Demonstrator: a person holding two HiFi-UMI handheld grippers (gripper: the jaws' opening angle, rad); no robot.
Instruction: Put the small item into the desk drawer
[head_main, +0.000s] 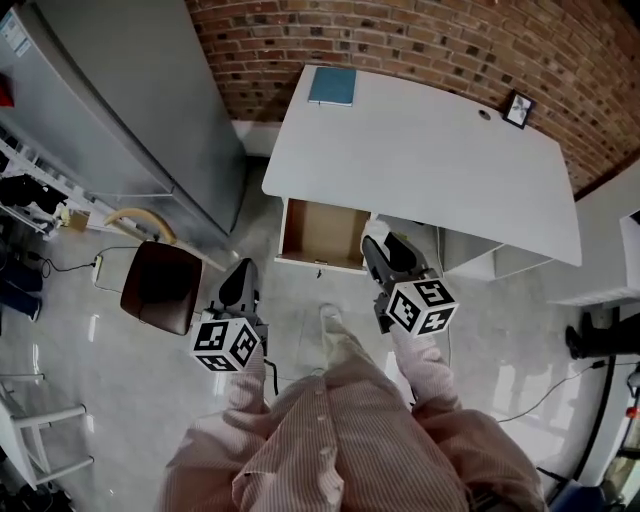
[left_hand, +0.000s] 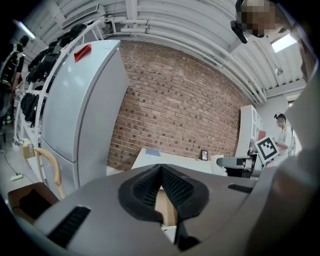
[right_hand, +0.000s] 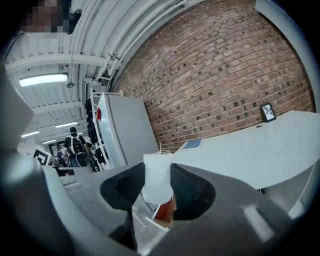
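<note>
White desk (head_main: 430, 150), blue notebook (head_main: 331, 87) atop

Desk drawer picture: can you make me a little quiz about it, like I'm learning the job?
1. True or false: the desk drawer is open.
2. Which one holds the small white item? A) left hand-held gripper B) right hand-held gripper
3. Fill in: the book on the desk is ____.
Key: 1 true; 2 B; 3 blue.

Right gripper (head_main: 379, 243) seemingly holds white item (head_main: 374, 230) beside drawer (head_main: 322, 236).
</note>
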